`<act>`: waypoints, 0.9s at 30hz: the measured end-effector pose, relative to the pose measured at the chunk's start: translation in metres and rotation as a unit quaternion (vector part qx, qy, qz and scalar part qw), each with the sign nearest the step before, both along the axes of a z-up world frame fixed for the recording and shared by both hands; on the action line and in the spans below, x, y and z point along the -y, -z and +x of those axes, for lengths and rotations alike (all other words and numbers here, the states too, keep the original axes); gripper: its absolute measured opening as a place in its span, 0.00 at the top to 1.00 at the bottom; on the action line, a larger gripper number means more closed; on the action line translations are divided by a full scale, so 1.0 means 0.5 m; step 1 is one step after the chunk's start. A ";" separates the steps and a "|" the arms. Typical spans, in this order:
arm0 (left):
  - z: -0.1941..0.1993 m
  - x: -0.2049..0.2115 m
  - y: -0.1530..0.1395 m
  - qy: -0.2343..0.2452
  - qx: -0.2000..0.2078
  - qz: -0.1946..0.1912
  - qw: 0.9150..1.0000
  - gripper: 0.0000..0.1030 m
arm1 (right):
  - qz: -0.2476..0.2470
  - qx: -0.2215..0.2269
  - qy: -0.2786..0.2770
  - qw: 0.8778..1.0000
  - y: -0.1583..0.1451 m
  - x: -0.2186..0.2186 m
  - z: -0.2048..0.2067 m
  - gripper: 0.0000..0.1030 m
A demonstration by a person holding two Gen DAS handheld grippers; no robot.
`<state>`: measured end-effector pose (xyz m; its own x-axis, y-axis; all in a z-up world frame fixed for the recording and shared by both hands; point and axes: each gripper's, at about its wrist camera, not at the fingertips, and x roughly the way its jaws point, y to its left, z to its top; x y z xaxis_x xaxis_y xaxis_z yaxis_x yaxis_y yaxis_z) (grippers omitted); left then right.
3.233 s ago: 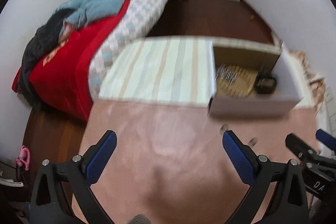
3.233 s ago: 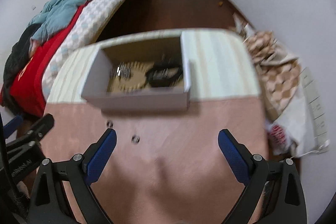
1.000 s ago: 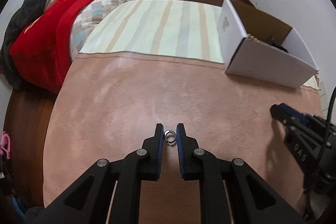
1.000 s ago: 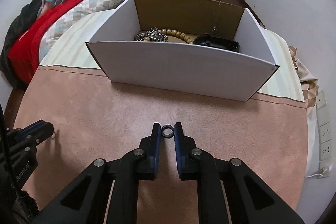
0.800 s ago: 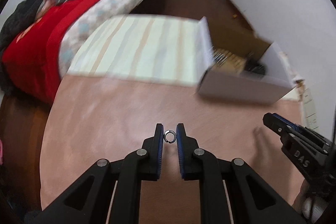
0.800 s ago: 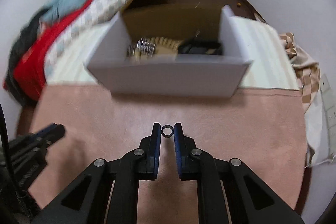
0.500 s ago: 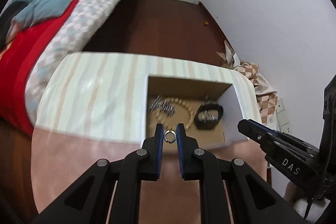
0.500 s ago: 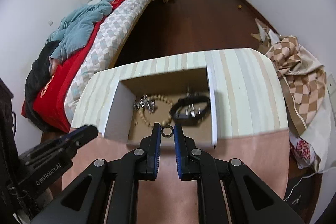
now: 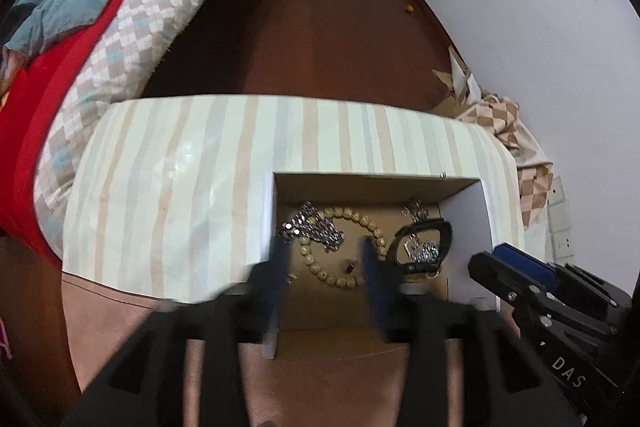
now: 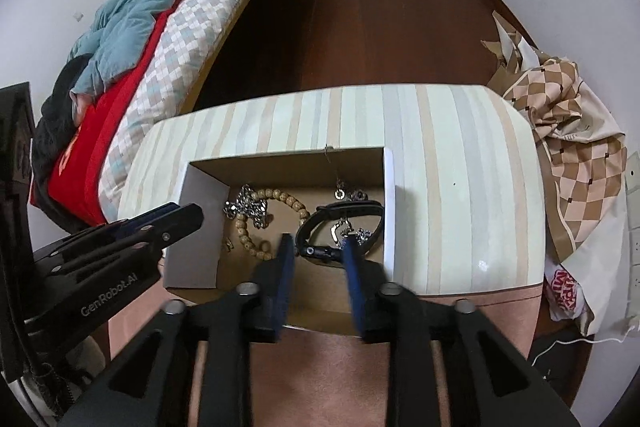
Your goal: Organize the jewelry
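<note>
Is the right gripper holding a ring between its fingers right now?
No: in the right wrist view the right gripper is open above the cardboard box, with nothing between its blue pads.

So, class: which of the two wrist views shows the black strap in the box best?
The right wrist view: the black strap lies sharp and whole as a loop just beyond the open right gripper. In the left wrist view the black strap sits off to the right, partly behind the blurred left gripper.
</note>
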<state>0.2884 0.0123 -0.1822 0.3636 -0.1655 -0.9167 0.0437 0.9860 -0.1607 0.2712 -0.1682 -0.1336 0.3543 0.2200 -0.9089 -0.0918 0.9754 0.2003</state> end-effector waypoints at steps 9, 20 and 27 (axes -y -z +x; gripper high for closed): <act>-0.041 -0.030 -0.030 -0.023 0.032 0.038 0.998 0.08 | -0.042 0.038 0.026 0.998 -0.031 0.025 -0.043 0.47; -0.123 -0.036 -0.019 -0.051 0.038 0.082 0.995 0.00 | -0.134 0.050 0.034 0.989 -0.034 0.008 -0.109 0.03; -0.195 -0.028 -0.081 -0.060 0.066 0.093 0.992 0.00 | -0.142 0.069 0.050 0.986 -0.093 0.013 -0.189 0.02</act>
<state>0.1909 0.0264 -0.1419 0.4894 0.0533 -0.8704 -0.0668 0.9975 0.0235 0.1764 -0.1749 -0.0869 0.4856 -0.0782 -0.8707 0.0011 0.9960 -0.0888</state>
